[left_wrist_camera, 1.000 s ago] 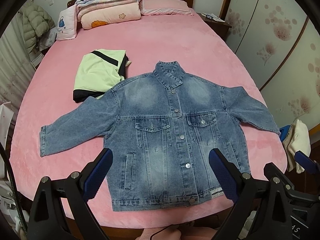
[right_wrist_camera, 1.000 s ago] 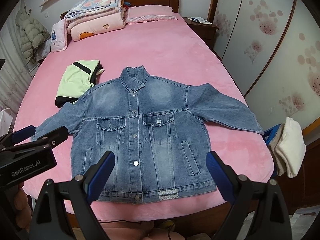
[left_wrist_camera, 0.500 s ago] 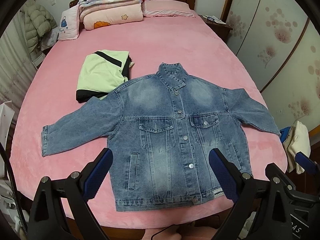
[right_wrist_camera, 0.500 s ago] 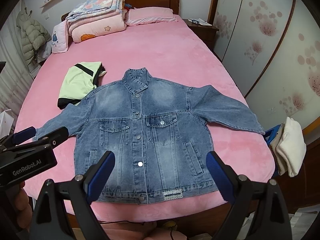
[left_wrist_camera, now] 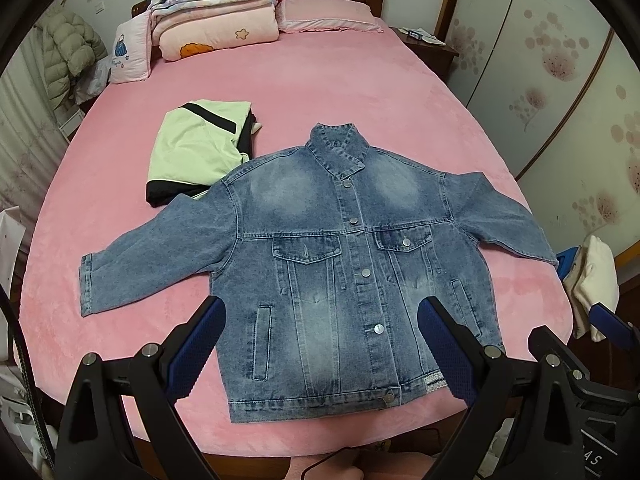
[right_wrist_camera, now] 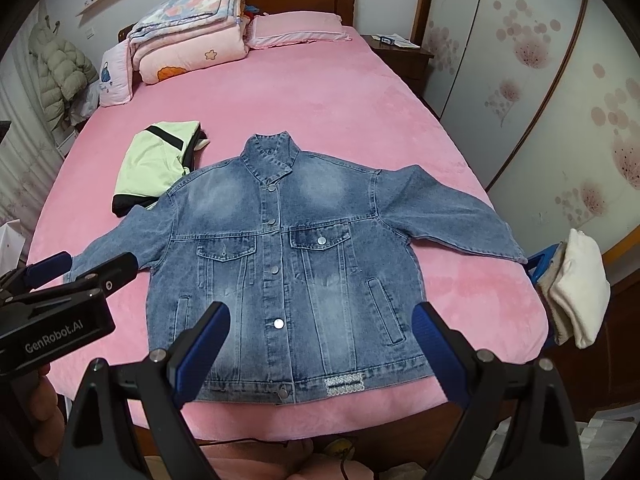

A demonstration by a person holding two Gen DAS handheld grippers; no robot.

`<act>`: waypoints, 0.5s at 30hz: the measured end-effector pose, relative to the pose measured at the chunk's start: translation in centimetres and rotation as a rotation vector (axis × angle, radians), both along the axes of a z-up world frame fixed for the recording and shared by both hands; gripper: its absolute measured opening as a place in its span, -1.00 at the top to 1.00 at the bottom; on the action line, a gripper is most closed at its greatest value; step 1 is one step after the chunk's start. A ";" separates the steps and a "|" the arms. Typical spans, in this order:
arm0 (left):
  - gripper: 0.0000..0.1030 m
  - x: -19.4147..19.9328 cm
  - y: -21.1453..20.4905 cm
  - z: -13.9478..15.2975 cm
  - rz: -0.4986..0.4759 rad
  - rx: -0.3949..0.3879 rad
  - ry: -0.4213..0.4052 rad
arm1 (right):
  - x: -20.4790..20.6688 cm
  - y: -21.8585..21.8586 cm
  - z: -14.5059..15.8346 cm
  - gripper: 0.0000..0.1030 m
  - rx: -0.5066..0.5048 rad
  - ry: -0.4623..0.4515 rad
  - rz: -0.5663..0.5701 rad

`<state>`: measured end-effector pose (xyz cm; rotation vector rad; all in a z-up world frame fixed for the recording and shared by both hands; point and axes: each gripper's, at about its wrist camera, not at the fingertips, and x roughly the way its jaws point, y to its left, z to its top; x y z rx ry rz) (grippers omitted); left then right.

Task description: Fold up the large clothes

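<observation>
Denim jacket (left_wrist_camera: 340, 264) flat, buttoned, front up, at bed (left_wrist_camera: 320, 92) foot, 6 o'clock; green top (left_wrist_camera: 192, 148) at its 10 o'clock. L gripper (left_wrist_camera: 320, 344) & R gripper (right_wrist_camera: 320, 348) jaws wide apart, empty. Suggest: grab cuffs, fold sleeves inward w/o dragging

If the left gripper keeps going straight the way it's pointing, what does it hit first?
Most likely the denim jacket: the open left gripper aims at its lower front, spread flat on the bed. Nothing else shows between them, though depth is unclear.
</observation>
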<state>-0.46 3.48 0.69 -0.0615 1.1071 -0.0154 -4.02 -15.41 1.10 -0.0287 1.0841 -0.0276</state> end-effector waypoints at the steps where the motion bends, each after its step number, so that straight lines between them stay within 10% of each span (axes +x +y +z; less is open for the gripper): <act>1: -0.87 0.0 -0.1 0.0 -0.002 0.000 -0.001 | 0.0 0.0 0.0 -0.81 0.000 -0.001 -0.001; 15: -0.87 -0.2 -1.1 0.3 -0.011 -0.003 -0.009 | -0.4 -1.5 1.0 -0.73 0.014 -0.024 -0.019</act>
